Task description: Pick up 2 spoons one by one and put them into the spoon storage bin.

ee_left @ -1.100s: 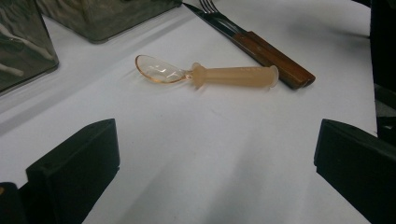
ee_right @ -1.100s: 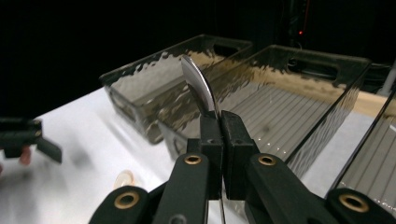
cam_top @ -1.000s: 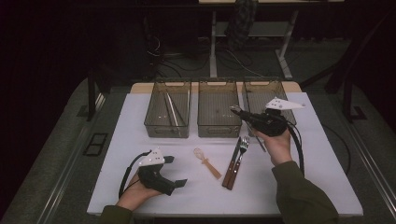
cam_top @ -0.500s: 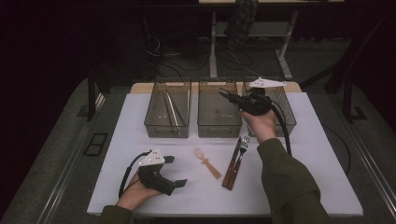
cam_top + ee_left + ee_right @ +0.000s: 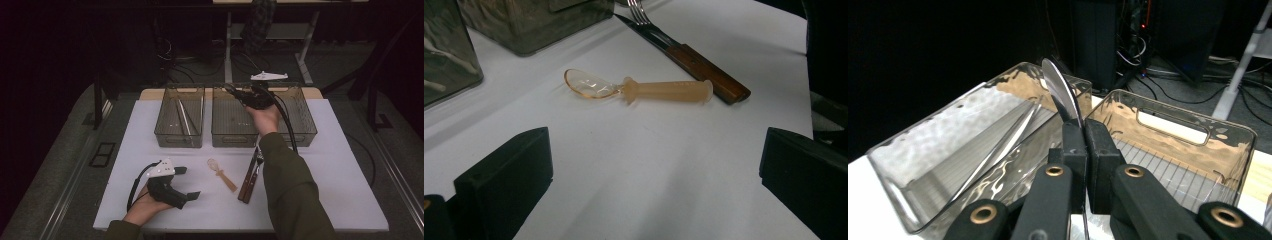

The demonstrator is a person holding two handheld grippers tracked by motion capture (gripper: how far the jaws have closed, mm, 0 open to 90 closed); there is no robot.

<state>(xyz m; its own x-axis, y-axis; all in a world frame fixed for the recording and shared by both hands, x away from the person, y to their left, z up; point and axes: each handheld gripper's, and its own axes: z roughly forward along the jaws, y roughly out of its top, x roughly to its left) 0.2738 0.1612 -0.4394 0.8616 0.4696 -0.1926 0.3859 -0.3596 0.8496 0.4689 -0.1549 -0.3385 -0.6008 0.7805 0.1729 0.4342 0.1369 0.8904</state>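
Note:
My right gripper [image 5: 235,91] hovers over the far end of the middle clear bin [image 5: 218,136], shut on a shiny metal utensil [image 5: 1060,95] that rises from between its jaws [image 5: 1084,131]. My left gripper [image 5: 187,183] rests on the white table at the front left, open, with nothing between its jaws. A translucent orange plastic spoon [image 5: 222,173] [image 5: 639,90] lies just ahead of the left gripper. Beside the spoon lie a wooden-handled knife [image 5: 704,72] and a fork [image 5: 256,160].
Three clear bins stand in a row at the back. The left bin [image 5: 165,135] [image 5: 913,165] holds long metal utensils, and the right bin [image 5: 307,131] is behind my right forearm. Table legs and cables lie on the dark floor beyond.
My right gripper has carried the metal utensil away from me and to the left, from above the right bin to over the middle bin. The left gripper stayed put.

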